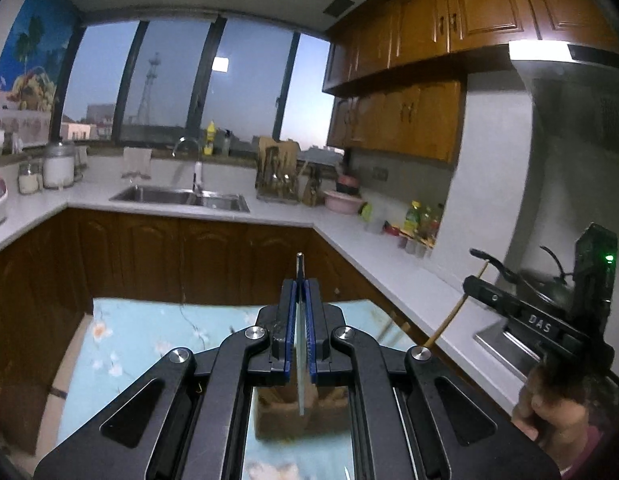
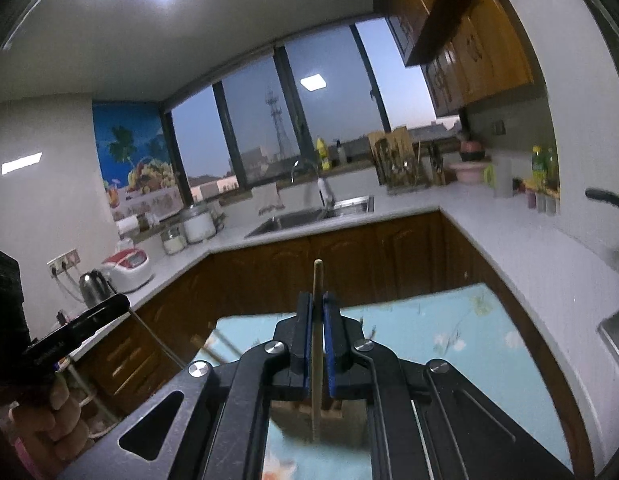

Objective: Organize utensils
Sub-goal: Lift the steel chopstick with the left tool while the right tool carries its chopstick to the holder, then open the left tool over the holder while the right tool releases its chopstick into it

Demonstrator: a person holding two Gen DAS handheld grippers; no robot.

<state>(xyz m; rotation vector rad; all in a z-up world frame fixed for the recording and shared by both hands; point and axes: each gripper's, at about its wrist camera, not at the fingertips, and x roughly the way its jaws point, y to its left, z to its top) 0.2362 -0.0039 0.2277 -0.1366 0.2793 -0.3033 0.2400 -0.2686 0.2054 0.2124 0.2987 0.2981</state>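
My left gripper [image 1: 300, 284] is shut on a thin metal utensil [image 1: 300, 266] held upright; its lower end hangs over a brown holder [image 1: 285, 416] on the blue floral table [image 1: 149, 340]. My right gripper [image 2: 318, 298] is shut on a wooden chopstick [image 2: 318, 276], also upright, its lower end over the brown holder [image 2: 293, 416]. The right gripper also shows at the right of the left wrist view [image 1: 521, 316] with the chopstick [image 1: 453, 312] slanting down from it. The left gripper also shows at the left of the right wrist view [image 2: 69, 332].
A white counter [image 1: 293, 216] runs around the room with a sink [image 1: 181, 196], a utensil rack [image 1: 277, 180], jars [image 1: 57, 168], a pink bowl [image 1: 341, 200] and bottles [image 1: 413, 220]. A pan handle [image 1: 493, 264] and hob sit at the right. Brown cabinets [image 1: 189, 256] stand beyond the table.
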